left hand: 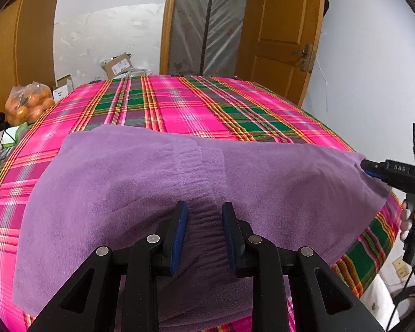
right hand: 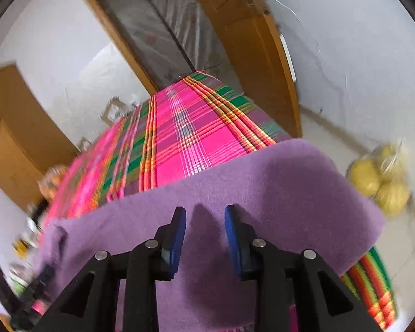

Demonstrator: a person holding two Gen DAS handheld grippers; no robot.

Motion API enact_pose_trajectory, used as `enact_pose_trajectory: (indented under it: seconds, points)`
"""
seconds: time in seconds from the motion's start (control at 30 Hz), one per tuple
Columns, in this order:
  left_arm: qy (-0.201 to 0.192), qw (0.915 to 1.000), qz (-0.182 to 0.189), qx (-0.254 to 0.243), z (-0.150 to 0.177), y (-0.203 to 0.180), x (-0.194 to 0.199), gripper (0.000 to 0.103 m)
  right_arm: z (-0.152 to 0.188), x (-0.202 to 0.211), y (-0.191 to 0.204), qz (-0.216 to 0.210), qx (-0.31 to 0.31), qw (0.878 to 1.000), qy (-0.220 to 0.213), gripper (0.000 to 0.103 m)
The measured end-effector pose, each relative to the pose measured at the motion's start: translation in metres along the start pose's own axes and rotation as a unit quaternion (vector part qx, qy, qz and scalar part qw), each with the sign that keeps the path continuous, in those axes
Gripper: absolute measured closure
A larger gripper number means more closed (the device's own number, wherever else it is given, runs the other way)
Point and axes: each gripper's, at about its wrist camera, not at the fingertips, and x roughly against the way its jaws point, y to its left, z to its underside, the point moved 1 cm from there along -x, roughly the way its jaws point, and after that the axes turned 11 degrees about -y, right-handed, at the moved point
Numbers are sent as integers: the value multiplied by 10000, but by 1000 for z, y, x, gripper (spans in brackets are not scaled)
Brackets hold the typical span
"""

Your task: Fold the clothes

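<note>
Purple garment (left hand: 141,182) lies spread on the plaid bed (left hand: 196,105). Left hand-held gripper (left hand: 204,213) open, straddling the elastic waistband; right hand-held gripper (right hand: 206,217) open over the right edge. Probably pre-grasp: next, pinch both edges. Only the left view shows the waistband; right view blurred.

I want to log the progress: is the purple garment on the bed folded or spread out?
Partly folded. On the purple garment one layer laps over another along a visible edge, on the plaid bedcover.
</note>
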Motion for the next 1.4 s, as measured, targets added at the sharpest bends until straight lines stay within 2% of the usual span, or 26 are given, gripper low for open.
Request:
enact_pose_trajectory:
  seconds: [0.3,0.33,0.4,0.57,0.73,0.93,1.4]
  points:
    - [32,9999,-108,-90,0,-4,-1,77,23,10,48,-307,1218,9919,-182,73]
    - [36,9999,-123,-99,0,-4,-1,77,25,8,45,-248,1204,9923,-134,73]
    - [47,9998,-139,-102,0,-5,-1,77,23,8,34,-210,989,9948,-147,81]
    - [116,9995,-274,-127,-2,-8,-2,76,13,12,8,145,727,9969,-274,80]
    - [160,9991,-372,-84,-10,-14,1,76,7,19,-6,236,628,9971,-356,80]
    - [107,9992,-238,-289,-18,-34,4,76,0,17,-31,348,340,9980,-395,80]
    - [477,9980,28,-418,-12,-69,-22,76,-10,31,-77,457,-57,9976,-513,80]
